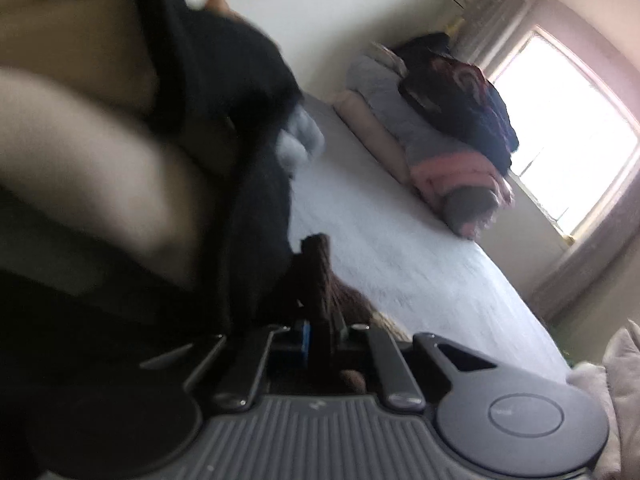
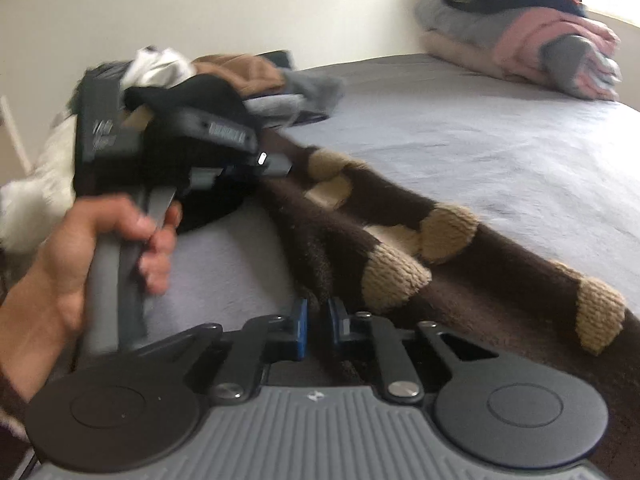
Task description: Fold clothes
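The right gripper [image 2: 318, 330] is pinched on the near edge of a brown garment [image 2: 384, 208] with tan patches, lying across the bed [image 2: 460, 140]. The left gripper [image 1: 320, 330], seen at 10 o'clock in the right view, grips the same fabric. Folded clothes [image 2: 520, 40] sit at 1 o'clock.

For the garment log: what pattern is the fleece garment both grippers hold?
Dark brown with tan patches; right wrist view shows it best.

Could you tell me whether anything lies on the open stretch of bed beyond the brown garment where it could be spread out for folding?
Nothing visible does. Both the right gripper and left gripper are already shut on the brown garment, and the grey sheet beyond it looks bare up to the stacked clothes by the wall.
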A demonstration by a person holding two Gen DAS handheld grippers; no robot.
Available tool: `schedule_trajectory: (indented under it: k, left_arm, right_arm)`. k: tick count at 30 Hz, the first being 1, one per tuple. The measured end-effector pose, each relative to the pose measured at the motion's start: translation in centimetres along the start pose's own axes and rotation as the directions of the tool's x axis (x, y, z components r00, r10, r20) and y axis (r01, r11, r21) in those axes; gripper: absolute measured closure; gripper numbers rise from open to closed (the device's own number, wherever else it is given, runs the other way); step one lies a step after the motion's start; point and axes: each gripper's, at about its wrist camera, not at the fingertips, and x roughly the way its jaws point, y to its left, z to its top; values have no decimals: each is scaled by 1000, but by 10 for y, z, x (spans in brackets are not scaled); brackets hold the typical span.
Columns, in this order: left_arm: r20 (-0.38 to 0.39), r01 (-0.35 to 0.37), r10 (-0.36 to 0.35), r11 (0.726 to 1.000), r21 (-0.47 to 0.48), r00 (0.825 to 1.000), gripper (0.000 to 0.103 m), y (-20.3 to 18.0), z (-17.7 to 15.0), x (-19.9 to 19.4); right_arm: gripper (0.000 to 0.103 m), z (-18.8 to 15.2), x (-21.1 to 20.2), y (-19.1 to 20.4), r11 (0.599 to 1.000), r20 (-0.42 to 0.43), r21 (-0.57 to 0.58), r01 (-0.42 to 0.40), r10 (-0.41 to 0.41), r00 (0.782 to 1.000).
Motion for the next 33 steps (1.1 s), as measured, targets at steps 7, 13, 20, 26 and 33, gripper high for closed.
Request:
schedule_trajectory:
  k: [7,13,20,26,33]
  left_arm:
    - [-66,-58,59,998,16,996,83,-4,14,-6]
    - [52,87,-91,994,64,995,64,-22,28,-40]
    - [-121,227,-206,954,197,971,64,-50,3,-12]
    - [-198,191,-149,958,213,969,62,-46,-12,17]
    - [-189,199,-170,969,144,967,67,-26,-6,13]
  right_arm:
    - [71,6,-22,5,999,53,15,-44,43,998]
    - [71,13,-46,-2,997,148,64,52,-61,987]
    - [72,-2,-10,-14,976,49,101,192,-197,979]
    - [89,9,18,22,995,45,29,93,-94,995]
    - [79,12,1,38,996,45,-30,86,-84,995]
